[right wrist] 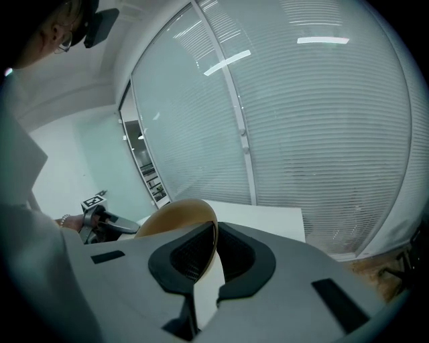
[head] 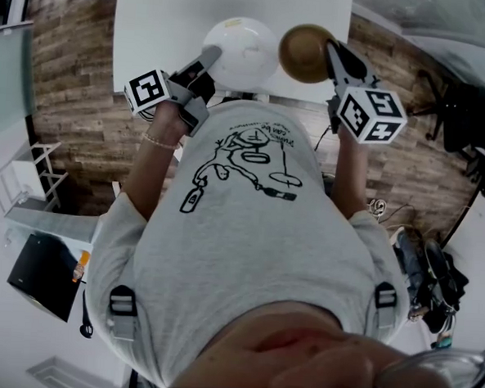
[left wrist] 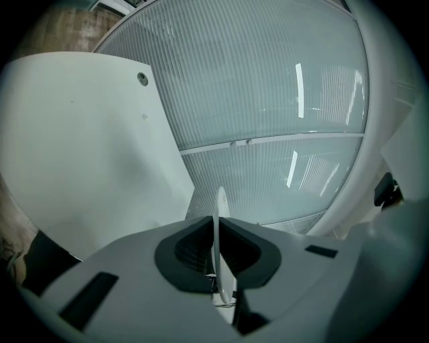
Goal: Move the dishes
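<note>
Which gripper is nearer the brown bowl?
Right. The right gripper is shut on the rim of the brown bowl; the left gripper holds the white dish, left of the bowl.

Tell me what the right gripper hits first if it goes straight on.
Probably the table: the right gripper, shut on the bowl, points slightly down over its top. If it clears that, the glass wall comes next. Depth is unclear.

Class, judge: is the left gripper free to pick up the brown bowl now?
Probably not: the left gripper is shut on the white dish, and the right gripper holds the brown bowl.
</note>
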Demonstrator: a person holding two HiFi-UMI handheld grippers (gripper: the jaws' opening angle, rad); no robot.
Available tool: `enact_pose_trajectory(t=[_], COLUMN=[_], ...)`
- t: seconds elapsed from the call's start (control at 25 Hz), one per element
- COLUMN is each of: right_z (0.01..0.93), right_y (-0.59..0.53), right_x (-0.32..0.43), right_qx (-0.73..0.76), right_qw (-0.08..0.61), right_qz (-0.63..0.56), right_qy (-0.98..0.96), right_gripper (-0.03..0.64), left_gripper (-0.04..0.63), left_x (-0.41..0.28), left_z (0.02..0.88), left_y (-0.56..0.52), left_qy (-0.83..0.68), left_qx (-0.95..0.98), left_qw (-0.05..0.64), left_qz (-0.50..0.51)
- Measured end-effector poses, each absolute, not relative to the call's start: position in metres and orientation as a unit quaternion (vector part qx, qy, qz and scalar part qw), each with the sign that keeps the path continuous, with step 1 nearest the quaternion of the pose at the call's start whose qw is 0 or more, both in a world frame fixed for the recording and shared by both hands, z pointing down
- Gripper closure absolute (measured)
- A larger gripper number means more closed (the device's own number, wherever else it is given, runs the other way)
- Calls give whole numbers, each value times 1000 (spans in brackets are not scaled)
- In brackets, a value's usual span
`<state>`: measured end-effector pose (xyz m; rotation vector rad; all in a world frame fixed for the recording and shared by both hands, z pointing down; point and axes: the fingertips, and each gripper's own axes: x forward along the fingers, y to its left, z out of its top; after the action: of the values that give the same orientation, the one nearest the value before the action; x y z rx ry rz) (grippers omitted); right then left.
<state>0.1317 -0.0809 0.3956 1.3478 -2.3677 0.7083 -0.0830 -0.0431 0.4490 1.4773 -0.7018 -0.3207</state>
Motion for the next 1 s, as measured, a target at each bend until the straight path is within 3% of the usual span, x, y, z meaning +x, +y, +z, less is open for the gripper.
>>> enact_pose_trajectory(t=[0.28,0.68,1.0], right_z=[427,472,498], right_y=[-83,-76,-61], right_x=[157,141,163], right_qx=[513,560,573], right_qw=[158,90,81], right_qz=[269,359,387], right_qy=[-800,-741,-718], right_gripper=[575,574,574], left_gripper=[577,577,577], left_x=[-88,-117,-88], left_z=[447,445,448], left_y=[-44,-51,-44], left_qy=[-322,-326,-326], left_qx=[657,659,656], left_qw=[666,659,664], left_qz=[-148,-157,-151])
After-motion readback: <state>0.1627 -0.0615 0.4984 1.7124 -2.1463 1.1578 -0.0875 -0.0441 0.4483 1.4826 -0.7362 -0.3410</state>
